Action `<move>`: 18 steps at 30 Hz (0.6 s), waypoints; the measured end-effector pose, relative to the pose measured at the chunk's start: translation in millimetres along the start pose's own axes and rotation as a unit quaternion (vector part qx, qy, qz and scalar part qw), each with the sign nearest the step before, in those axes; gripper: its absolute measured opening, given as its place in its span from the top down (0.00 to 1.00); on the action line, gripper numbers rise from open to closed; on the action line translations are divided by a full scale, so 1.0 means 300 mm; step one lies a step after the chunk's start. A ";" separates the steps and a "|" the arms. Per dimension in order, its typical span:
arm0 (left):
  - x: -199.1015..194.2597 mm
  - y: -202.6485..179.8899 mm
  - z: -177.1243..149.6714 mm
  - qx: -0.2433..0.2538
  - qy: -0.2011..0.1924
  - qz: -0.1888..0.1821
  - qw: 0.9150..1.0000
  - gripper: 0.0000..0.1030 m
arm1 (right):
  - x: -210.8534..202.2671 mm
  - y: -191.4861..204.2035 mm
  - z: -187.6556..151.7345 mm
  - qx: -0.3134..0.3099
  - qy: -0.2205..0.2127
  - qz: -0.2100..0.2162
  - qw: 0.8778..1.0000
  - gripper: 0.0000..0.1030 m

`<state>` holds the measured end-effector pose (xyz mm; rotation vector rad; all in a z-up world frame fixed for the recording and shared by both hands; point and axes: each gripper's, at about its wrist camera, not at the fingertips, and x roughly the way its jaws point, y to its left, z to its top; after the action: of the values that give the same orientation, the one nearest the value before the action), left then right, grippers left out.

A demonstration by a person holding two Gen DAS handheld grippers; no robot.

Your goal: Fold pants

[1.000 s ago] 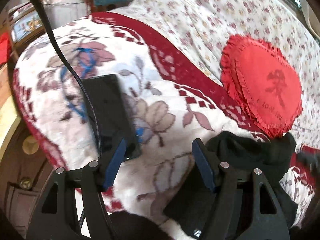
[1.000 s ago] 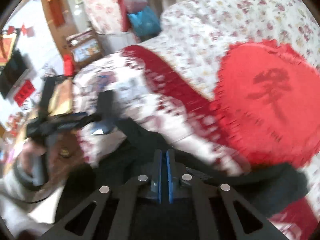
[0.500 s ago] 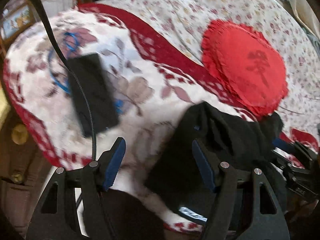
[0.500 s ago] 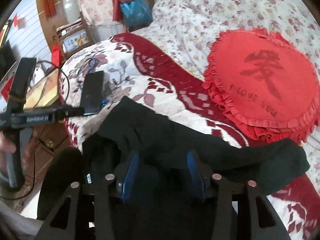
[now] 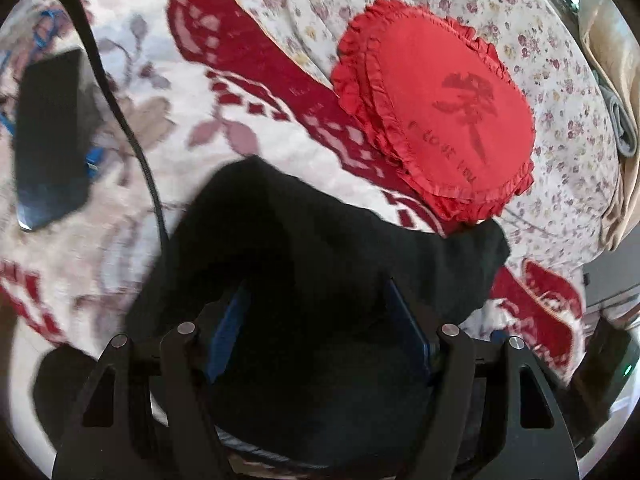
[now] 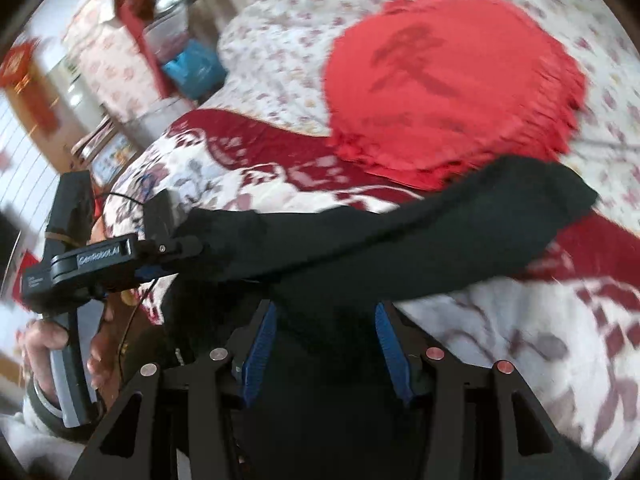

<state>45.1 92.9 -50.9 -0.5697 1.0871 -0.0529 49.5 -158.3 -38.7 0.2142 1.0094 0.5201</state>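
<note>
Two grippers sit at the near edge of the black pants [image 5: 320, 248], and both stand with jaws wide, fabric lying between the blue pads but not pinched. From the left wrist view, the left gripper [image 5: 316, 332] has dark cloth bunched between and over its fingers; from the right wrist view, the right gripper [image 6: 326, 352] is likewise spread with cloth draped across the gap. The pants lie on the floral blanket [image 5: 248, 112], just in front of the red heart pillow [image 5: 440, 112], with one end reaching the pillow's near frill and touching it.

My judgement is that the main risk is a bad grab. The cloth is heaped in thick folds, so closing now could catch several layers at once, or only a loose ridge, and the fold would come out skewed. Blur in both views suggests quick motion, which makes a slipped or off-centre pinch more likely.

A second hazard is the black cable [image 5: 120, 92], which runs from the pillow's left down to the pants' edge; it could be dragged along with the fabric. The dark flat device [image 5: 48, 140], further left of the pillow, lies near enough to be swept. The far end could also snag on the pillow's frill.
</note>
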 end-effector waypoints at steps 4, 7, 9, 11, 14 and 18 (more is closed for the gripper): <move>0.032 -0.058 0.015 0.002 -0.004 -0.018 1.000 0.59 | -0.054 -0.081 -0.025 0.041 -0.010 -0.002 0.999 0.52; 0.025 -0.091 0.013 0.020 -0.011 -0.030 0.999 0.81 | -0.087 -0.131 -0.035 0.068 -0.017 -0.006 0.998 0.52; 0.007 -0.091 0.008 0.026 -0.014 -0.037 0.999 0.85 | -0.109 -0.155 -0.040 0.079 -0.024 -0.011 0.997 0.52; -0.039 -0.082 -0.004 0.038 -0.020 -0.050 0.998 0.87 | -0.132 -0.173 -0.041 0.086 -0.032 -0.013 0.996 0.52; -0.120 -0.061 -0.035 0.055 -0.019 -0.074 0.996 0.88 | -0.176 -0.195 -0.040 0.091 -0.045 -0.021 0.995 0.51; -0.267 0.014 -0.112 0.083 -0.019 -0.104 0.991 0.88 | -0.240 -0.215 -0.038 0.100 -0.069 -0.030 0.992 0.51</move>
<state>-22.7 107.6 1.6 -0.5293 0.9738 -0.3104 29.7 -251.1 -16.8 0.3906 0.9295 0.3438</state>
